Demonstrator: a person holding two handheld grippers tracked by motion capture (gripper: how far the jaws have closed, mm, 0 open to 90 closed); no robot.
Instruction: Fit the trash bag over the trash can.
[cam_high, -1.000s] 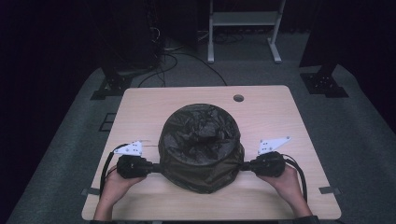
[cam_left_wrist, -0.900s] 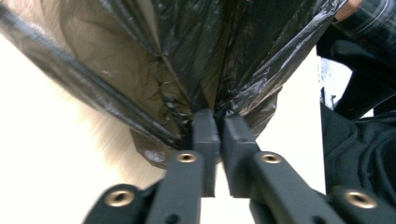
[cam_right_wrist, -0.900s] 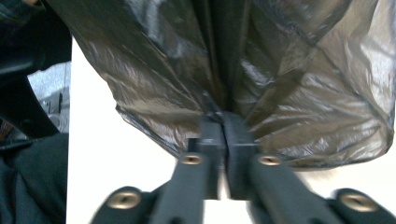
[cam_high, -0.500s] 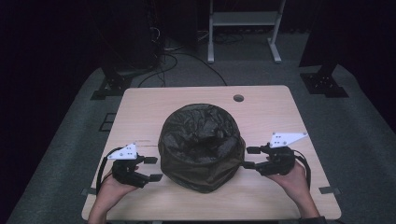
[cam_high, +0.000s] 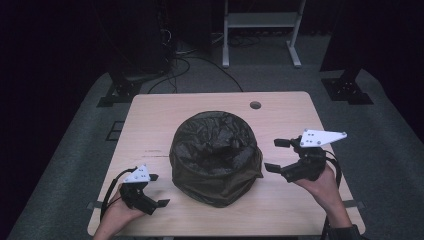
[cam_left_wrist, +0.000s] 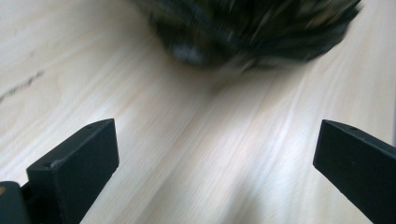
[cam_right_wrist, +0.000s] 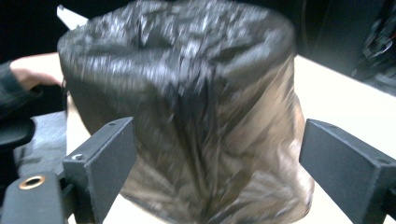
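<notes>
- Bin with black liner (cam_high: 216, 157) sits mid-worktop, between the two tools; bag already drawn over the rim and down the sides.
- Left tool (cam_high: 153, 190): jaws spread wide, nothing between them. Low over the near-left part of the worktop (cam_high: 150, 120), bin just ahead of its tips and to the inside, not touching.
- Left gripper view: bare wood between the jaws, bin's base (cam_left_wrist: 252, 32) blurred at the top, clear gap to it.
- Right tool (cam_high: 278, 155): released too, jaws apart, held higher than the left, tips pointing at the bin's side, close but apart.
- Right gripper view: liner wall (cam_right_wrist: 196, 116) squarely between the jaws, no contact that I can see. Person's other hand (cam_right_wrist: 32, 70) shows beyond the bin.
- Step, my read: between grips on the liner; both tools are off it and neither is loaded.
- Lower hem looks loose and bunched at the near side of the bin.
- Next move likely calls for: right tool goes straight in and pinches a fold of film, not the bin wall; left comes up off the worktop to match.
- Risk: thin film, tears if pinched hard or pulled unevenly.
</notes>
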